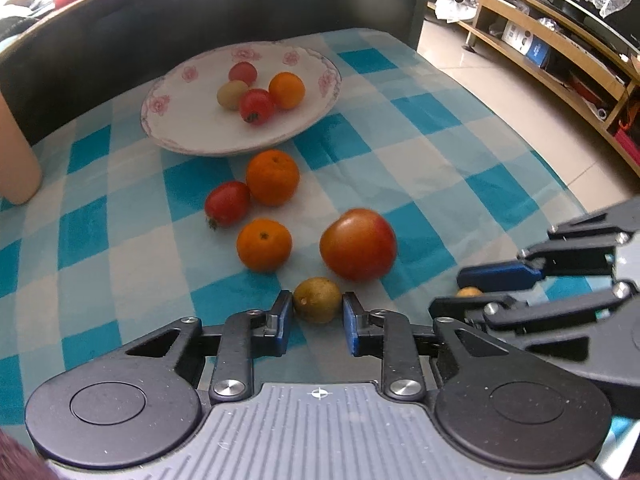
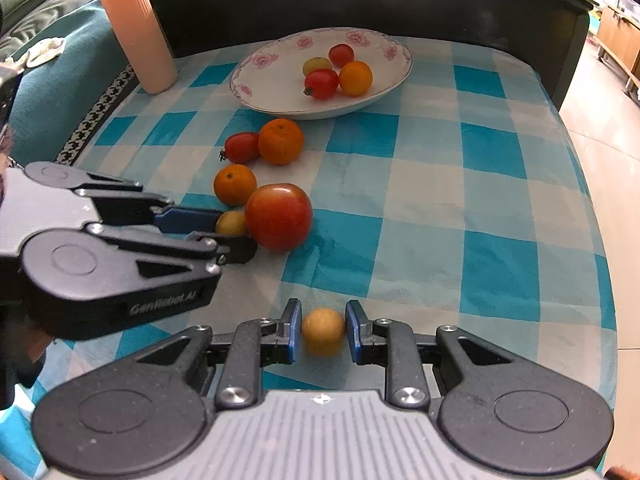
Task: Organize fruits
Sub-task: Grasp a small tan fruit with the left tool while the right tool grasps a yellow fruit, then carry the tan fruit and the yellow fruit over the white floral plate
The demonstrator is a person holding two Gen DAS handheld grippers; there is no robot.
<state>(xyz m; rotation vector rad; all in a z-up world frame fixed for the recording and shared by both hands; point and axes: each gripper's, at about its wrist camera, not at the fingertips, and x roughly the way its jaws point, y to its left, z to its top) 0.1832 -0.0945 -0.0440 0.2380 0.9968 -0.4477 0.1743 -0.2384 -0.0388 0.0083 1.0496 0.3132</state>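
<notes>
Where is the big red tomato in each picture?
Left wrist view: the big tomato sits right of centre on the checked cloth, just beyond the left tool.
Right wrist view: the same tomato is left of centre, beside the left tool's tip.
Shared landmark: the flowered plate of fruit lies behind it in both.

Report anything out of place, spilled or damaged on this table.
Nothing spilled or damaged. Only oddity: six fruits lie loose on the checked cloth instead of in the flowered plate: two tangerines, a large tomato, a small red tomato and two yellowish fruits between the grippers' fingers.
</notes>
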